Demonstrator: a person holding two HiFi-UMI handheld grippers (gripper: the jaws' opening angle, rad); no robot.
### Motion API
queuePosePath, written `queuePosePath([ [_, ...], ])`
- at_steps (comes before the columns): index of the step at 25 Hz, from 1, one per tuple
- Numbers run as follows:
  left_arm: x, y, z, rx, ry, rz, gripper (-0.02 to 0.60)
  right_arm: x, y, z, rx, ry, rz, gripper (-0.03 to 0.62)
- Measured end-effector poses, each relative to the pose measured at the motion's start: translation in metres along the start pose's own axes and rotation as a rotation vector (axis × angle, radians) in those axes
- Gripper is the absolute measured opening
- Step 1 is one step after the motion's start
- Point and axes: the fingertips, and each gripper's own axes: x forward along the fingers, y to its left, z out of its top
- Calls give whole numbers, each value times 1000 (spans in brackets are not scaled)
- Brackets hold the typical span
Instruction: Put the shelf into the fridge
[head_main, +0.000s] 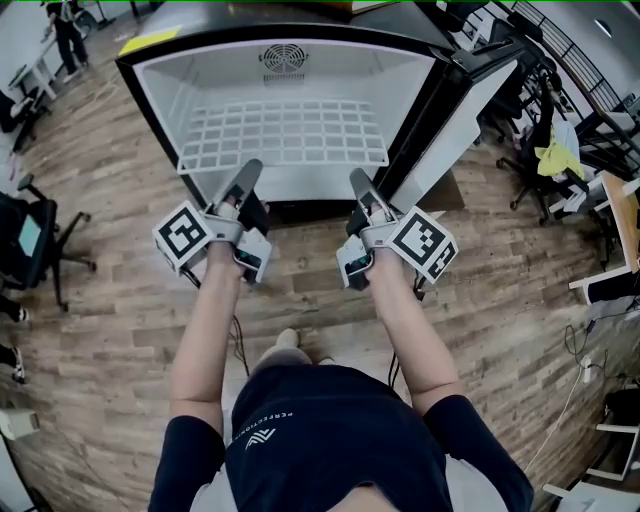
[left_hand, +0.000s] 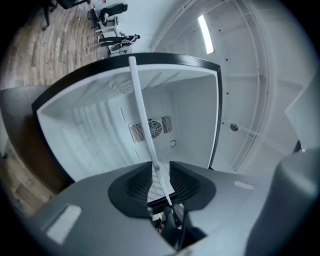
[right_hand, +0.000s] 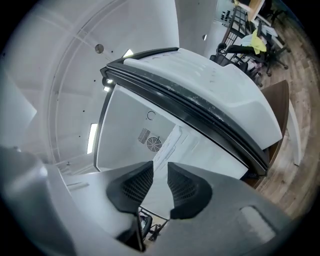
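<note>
Wood floor (head_main: 110, 330), white shelf (head_main: 285, 135) (wire grid)

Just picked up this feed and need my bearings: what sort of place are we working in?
Probably an open-plan office or lab, not a kitchen: the fridge stands open on a wood-look floor, with wheeled office chairs and desks around it.

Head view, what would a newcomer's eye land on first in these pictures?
The open fridge fills the top of the head view, with its white wire shelf sitting inside. Just in front of it, the person's arms hold out the left hand-held gripper and the right hand-held gripper. The shelf's front edge runs between the left one's jaws.
</note>
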Motion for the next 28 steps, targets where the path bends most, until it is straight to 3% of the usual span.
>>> queuePosePath([
  [3,-11,-6,-6,38,-7,-10,109,-9,-1,-2,-43,0,-13,87],
  [5,-18,-10,-11,119,5,9,100,-15,-3,0,-92,-6,-32,87],
  [8,-40,2,-2,442,44,216,92,-19,-1,1,-197,-17,-58,87],
  [15,-48,-9,12,856,45,341,63,-17,5,-2,-391,-8,-102,87],
  [17,-50,-7,14,914,62,374,63,-14,10,-2,-487,-11,-117,87],
  [21,-53,-5,17,958,69,398,63,-9,17,-5,-643,-8,-136,87],
  [28,-53,-6,23,1017,77,417,64,0,18,-11,-761,4,-172,87],
])
